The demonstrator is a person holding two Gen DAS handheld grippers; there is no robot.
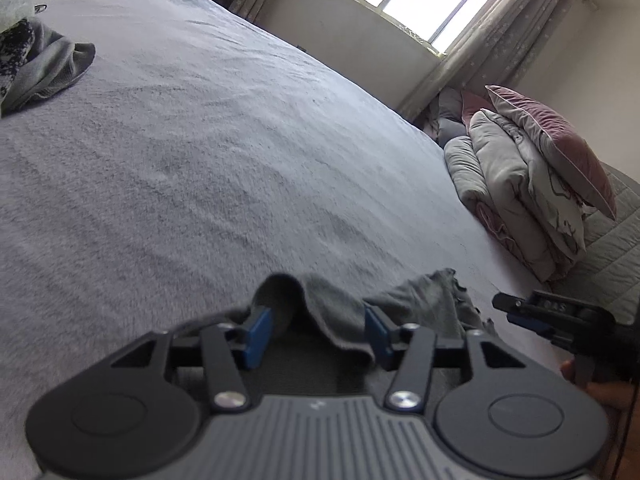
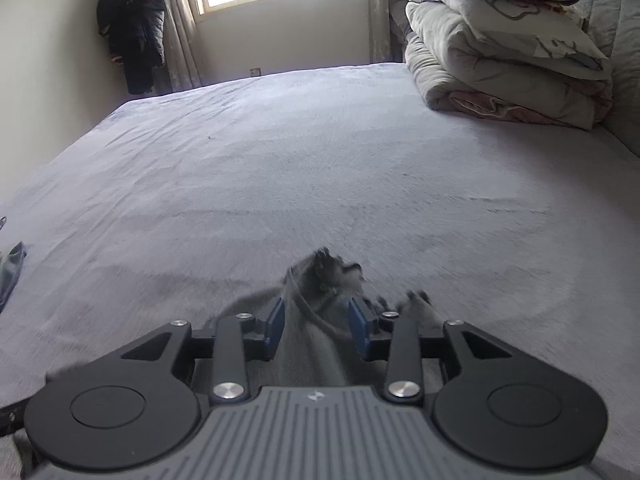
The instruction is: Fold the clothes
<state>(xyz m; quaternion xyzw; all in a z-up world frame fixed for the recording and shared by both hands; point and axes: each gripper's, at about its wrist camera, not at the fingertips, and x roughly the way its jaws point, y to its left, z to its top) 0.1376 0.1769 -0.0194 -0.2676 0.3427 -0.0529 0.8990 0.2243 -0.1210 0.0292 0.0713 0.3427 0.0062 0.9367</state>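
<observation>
A grey garment (image 1: pixel 336 312) lies bunched on the lilac bed cover (image 1: pixel 200 140) at the near edge. My left gripper (image 1: pixel 318 334) stands open over it. A fold of the cloth hangs loose between its blue pads (image 1: pixel 258 336) without being pinched. In the right wrist view the same garment (image 2: pixel 320 300) rises in a blurred peak between the jaws of my right gripper (image 2: pixel 318 328), which is open, its pads (image 2: pixel 276 326) standing apart from the fabric. The right gripper (image 1: pixel 510 308) also shows at the lower right of the left wrist view, just right of the garment's frayed end.
A heap of grey and dark patterned clothes (image 1: pixel 40 64) lies at the far left of the bed. Folded duvets with a pink pillow (image 2: pixel 500 52) are stacked at the right by the headboard. A dark coat (image 2: pixel 136 28) hangs in the corner beside the window.
</observation>
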